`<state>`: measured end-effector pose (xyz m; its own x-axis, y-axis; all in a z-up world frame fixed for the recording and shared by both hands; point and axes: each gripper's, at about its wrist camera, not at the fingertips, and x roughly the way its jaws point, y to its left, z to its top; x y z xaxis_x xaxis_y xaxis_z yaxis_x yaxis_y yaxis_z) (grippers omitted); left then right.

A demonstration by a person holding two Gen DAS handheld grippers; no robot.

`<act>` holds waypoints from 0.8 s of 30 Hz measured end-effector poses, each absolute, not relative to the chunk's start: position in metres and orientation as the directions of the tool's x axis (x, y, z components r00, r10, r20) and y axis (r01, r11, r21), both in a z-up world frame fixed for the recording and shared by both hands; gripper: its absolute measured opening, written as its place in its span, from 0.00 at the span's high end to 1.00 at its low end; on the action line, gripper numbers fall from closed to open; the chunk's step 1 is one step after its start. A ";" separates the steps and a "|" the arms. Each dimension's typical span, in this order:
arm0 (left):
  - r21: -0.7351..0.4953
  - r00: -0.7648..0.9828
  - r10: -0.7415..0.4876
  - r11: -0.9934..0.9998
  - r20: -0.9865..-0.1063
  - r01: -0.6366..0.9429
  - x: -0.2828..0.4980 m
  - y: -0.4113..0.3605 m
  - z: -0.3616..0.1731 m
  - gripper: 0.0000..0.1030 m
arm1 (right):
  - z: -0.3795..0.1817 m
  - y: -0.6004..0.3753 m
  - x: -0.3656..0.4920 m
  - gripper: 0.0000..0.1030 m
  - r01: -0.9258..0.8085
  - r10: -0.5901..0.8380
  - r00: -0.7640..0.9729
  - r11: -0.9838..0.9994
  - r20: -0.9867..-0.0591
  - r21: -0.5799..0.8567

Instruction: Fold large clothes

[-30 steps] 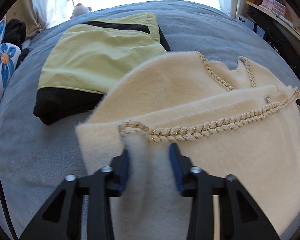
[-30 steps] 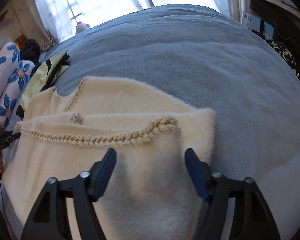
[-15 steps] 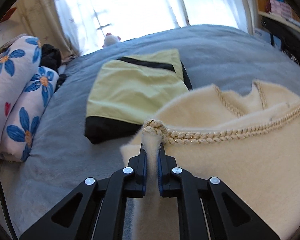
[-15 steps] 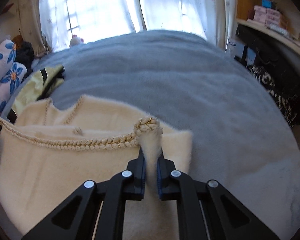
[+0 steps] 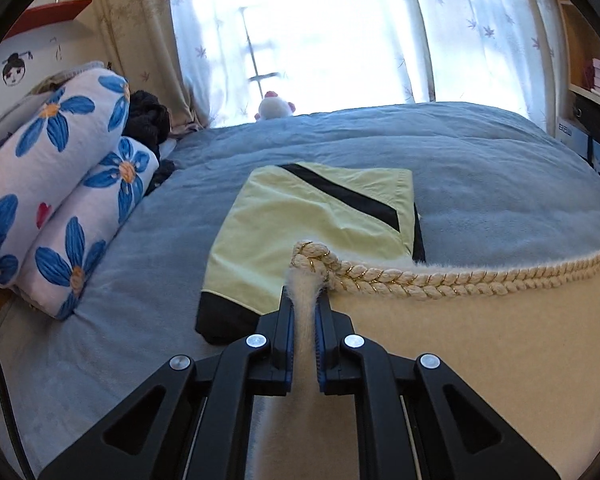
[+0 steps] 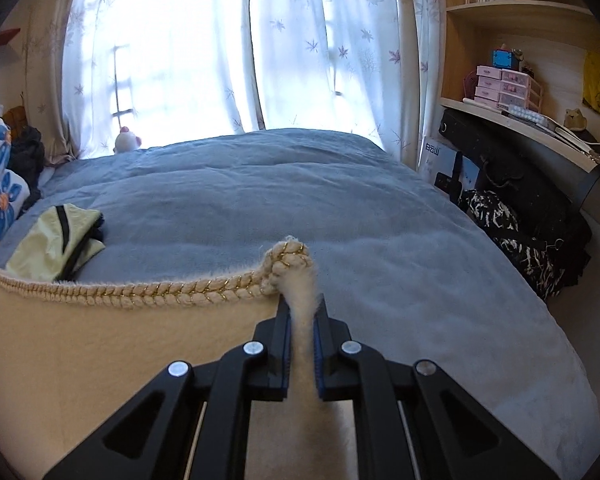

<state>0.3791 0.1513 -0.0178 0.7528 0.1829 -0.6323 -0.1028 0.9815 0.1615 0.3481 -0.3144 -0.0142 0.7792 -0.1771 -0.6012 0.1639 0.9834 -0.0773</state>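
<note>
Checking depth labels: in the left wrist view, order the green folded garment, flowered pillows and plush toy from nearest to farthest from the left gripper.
From the left gripper:
1. Green folded garment, just ahead.
2. Flowered pillows, far left.
3. Plush toy, by the window.

Bed with grey-blue blanket (image 6: 284,196) fills the middle ground. Window at 12 o'clock, strongly backlit, behind sheer white curtains (image 6: 300,40) printed with leaves; a beige drape (image 5: 132,32) hangs at 11 o'clock. Small plush toy (image 6: 126,140) sits at the far bed edge. Blue-flowered pillows (image 5: 60,184) stacked at 9 o'clock. Wooden shelving (image 6: 512,20) at 2 o'clock carries pink mini drawers (image 6: 500,86); black bags (image 6: 516,216) sit below.
</note>
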 end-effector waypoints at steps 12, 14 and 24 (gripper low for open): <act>0.173 0.658 0.222 0.975 -0.720 -0.140 0.429 0.151 -0.121 0.93 | -0.128 -0.330 0.402 0.92 0.256 -0.208 0.565 0.964 -0.798 -0.070; 0.169 0.655 0.223 0.975 -0.722 -0.146 0.430 0.152 -0.125 0.89 | -0.128 -0.332 0.403 0.88 0.259 -0.197 0.557 0.964 -0.807 -0.056; 0.226 0.650 0.317 0.948 -0.690 -0.223 0.394 0.154 -0.092 0.54 | -0.076 -0.321 0.362 0.69 0.283 -0.171 0.624 0.959 -0.763 0.016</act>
